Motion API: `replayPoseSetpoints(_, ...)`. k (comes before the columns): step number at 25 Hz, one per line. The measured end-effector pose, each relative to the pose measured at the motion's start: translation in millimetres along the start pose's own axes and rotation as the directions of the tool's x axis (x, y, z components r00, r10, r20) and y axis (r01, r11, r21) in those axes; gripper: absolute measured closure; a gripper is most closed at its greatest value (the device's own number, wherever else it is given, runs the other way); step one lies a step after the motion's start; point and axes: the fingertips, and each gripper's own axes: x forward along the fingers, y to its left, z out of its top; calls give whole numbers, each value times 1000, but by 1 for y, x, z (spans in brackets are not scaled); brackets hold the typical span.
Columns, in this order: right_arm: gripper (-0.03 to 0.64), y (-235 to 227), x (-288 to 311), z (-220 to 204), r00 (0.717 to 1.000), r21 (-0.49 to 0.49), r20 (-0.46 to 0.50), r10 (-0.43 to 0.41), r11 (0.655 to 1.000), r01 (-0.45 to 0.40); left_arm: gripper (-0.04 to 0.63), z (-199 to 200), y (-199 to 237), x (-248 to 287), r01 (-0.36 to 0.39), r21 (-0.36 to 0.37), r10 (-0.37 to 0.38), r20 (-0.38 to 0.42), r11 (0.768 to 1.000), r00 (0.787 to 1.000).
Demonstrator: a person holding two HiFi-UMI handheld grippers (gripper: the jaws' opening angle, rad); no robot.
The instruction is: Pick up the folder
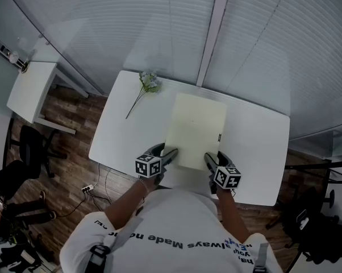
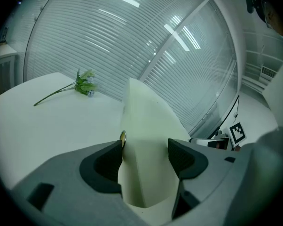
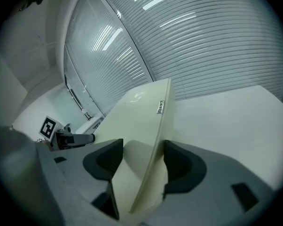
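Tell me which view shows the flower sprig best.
The left gripper view: the flower sprig lies largest there, stem and leaves clear on the table, left of the folder. The head view shows it whole but small near the table's far edge. The right gripper view misses it.

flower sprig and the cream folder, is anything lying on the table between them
Nothing: only bare white rectangular tabletop separates the green-stemmed flower sprig from the pale cream rectangular folder. The head view shows this, and the left gripper view agrees.

On table (image 1: pixel 125 135): folder (image 1: pixel 195 128) centre, flower (image 1: pixel 144 87) behind-left; left tool (image 1: pixel 170 154), right tool (image 1: pixel 208 159) at its near corners.
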Motion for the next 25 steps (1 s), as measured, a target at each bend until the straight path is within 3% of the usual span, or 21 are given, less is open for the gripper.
replayPoseSetpoints(25, 342, 47, -48, 78, 982, -94, 188, 31, 995, -13, 298, 75, -46, -48, -2, 77, -11, 165, 997, 986)
